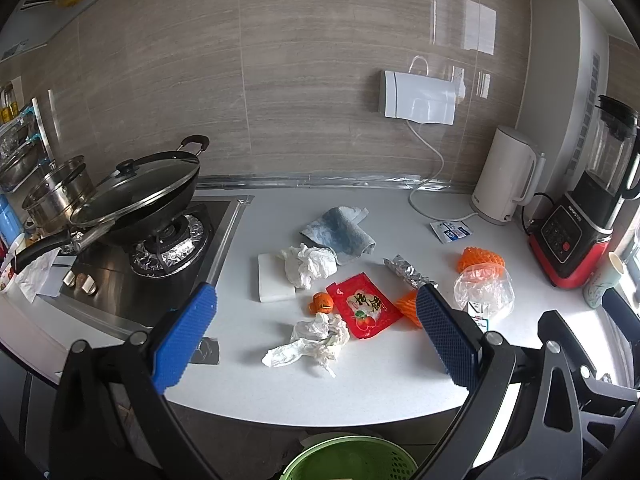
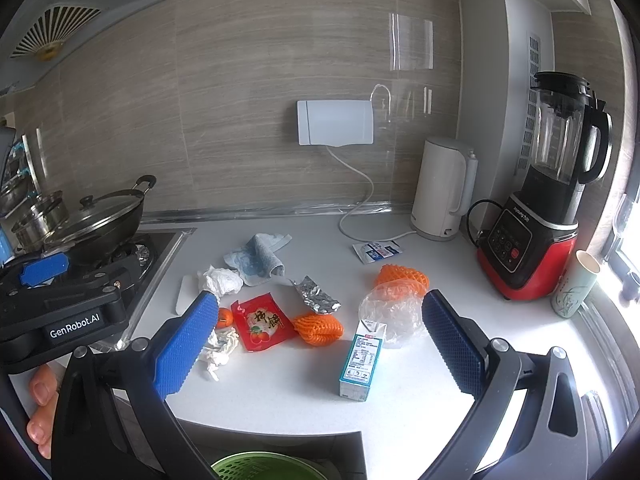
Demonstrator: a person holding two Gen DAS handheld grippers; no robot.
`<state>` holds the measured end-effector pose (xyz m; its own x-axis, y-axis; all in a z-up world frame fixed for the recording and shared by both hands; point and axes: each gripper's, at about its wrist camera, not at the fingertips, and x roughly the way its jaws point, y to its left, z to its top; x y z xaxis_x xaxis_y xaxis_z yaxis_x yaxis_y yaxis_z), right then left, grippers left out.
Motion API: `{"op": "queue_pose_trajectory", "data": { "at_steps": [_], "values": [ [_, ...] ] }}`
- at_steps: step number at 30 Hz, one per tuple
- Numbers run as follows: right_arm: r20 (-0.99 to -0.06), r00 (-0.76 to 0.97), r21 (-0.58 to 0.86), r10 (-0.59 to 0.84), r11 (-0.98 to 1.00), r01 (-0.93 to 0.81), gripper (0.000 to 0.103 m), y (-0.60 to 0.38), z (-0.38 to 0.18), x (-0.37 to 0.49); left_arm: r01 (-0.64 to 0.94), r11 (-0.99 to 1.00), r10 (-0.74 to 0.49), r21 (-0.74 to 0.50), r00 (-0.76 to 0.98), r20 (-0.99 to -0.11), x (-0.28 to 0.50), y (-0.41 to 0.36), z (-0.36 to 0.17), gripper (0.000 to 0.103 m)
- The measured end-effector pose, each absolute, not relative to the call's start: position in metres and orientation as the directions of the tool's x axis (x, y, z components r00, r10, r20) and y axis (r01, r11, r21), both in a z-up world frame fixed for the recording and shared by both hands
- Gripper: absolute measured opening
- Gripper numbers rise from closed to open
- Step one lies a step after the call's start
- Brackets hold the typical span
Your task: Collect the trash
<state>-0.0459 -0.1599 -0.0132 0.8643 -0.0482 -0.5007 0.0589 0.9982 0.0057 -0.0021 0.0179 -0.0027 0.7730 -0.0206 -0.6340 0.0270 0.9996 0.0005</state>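
Note:
Trash lies scattered on the white counter [image 1: 380, 384]: a crumpled tissue [image 1: 310, 342], another tissue [image 1: 308, 266], a red snack packet [image 1: 362, 310], a small orange peel [image 1: 322, 303], orange foam nets [image 2: 318, 328] [image 2: 402, 276], crumpled foil [image 2: 318, 294], a clear plastic bag [image 2: 394, 308] and a small milk carton [image 2: 362, 360]. My left gripper [image 1: 316, 338] hangs open above the near tissue. My right gripper [image 2: 320, 350] is open too, with the carton and a foam net between its fingers in view, none touched. A green bin [image 2: 260, 466] sits below the counter edge.
A gas hob with a lidded wok [image 1: 136, 196] and a steel pot [image 1: 60, 196] is at the left. A white kettle [image 2: 444, 188], a red blender [image 2: 536, 216] and a cup [image 2: 576, 288] stand at the right. A blue cloth [image 1: 340, 232], a white sponge block [image 1: 272, 280] and a sachet [image 2: 378, 250] lie farther back.

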Motion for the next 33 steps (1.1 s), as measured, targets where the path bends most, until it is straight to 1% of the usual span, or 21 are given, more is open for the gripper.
{"op": "queue_pose_trajectory", "data": {
  "at_steps": [25, 33],
  "values": [
    [-0.512, 0.858, 0.015, -0.044, 0.998, 0.06, 0.101, -0.168, -0.019, -0.041, 0.03, 1.0, -0.021, 0.003, 0.768, -0.64, 0.002, 0.017, -0.006, 0.095],
    [-0.526, 0.849, 0.016, -0.046, 0.998, 0.064, 0.101, -0.172, -0.03, -0.035, 0.029, 1.0, -0.02, 0.003, 0.749, -0.663, 0.012, 0.018, -0.016, 0.095]
  ]
}}
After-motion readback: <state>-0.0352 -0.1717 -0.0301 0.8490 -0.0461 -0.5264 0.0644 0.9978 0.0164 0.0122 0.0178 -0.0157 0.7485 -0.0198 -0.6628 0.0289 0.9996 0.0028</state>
